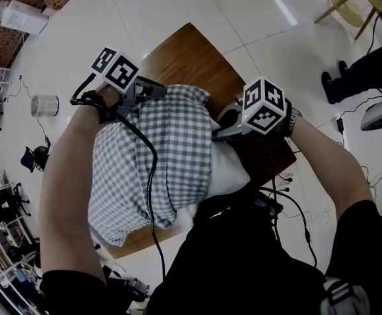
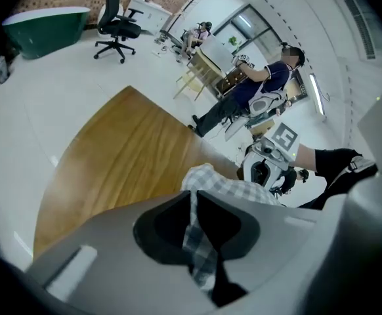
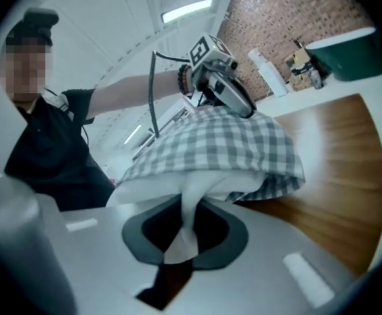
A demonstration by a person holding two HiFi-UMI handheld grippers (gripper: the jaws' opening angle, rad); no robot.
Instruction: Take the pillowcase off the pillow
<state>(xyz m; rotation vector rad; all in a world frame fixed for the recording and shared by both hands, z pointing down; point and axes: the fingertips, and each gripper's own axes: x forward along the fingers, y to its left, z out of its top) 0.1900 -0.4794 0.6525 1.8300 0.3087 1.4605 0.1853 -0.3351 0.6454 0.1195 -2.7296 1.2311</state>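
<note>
Pillow [image 1: 233, 172], white, juts from the checked pillowcase [image 1: 158, 163] at 4 o'clock, nearest the person. Right gripper [image 1: 217, 131], at 3 o'clock: fingers pinching the pillow's white cloth. Left gripper [image 1: 150, 90], at 11 o'clock: fingers pinching the pillowcase's far edge. Tabletop [image 1: 191, 51] beneath.

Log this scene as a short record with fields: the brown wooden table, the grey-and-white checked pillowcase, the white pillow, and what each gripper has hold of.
surface: brown wooden table
pillowcase: grey-and-white checked fabric pillowcase, lying on the table, covering most of the pillow
pillow: white pillow, bare part showing at the case's edge on the right gripper's side
left gripper: shut on a fold of the pillowcase
right gripper: shut on a pinch of the white pillow
task state: case not yet off
</note>
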